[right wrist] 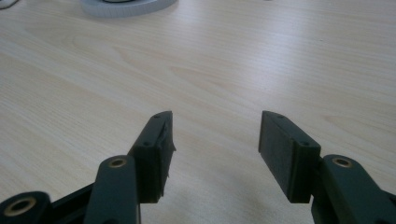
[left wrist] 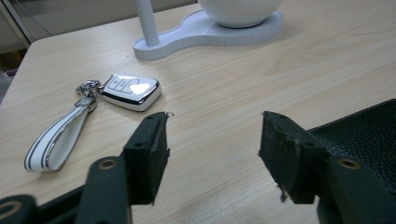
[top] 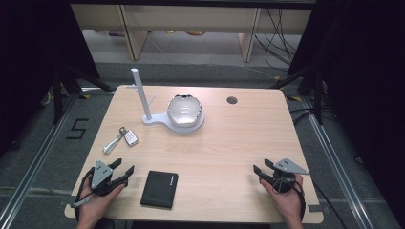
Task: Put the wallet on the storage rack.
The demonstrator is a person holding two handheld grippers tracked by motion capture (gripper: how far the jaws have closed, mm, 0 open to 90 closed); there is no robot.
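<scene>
The left gripper (top: 122, 170) rests at the table's (top: 229, 143) seven o'clock corner, jaws wide and empty, a black wallet (top: 160, 189) just beside it — cut off at the left gripper view's edge. The right gripper (top: 261, 167), at five o'clock, is equally wide over bare wood. A key fob (left wrist: 131, 91) with white strap lies at the left gripper's twelve o'clock; beyond, a white stand (top: 165, 119) holds a shiny bowl (top: 184, 109) — contents indistinct.

A black "5" (top: 78, 129) is marked on the grey floor (top: 33, 138), beyond the table's edge and farther out than the left gripper (top: 123, 168). The black wallet (top: 160, 189) just beside that gripper carries a small pale mark near its top edge, too small to read. The key fob (left wrist: 131, 91) ahead of its jaws shows button symbols, blurred.
</scene>
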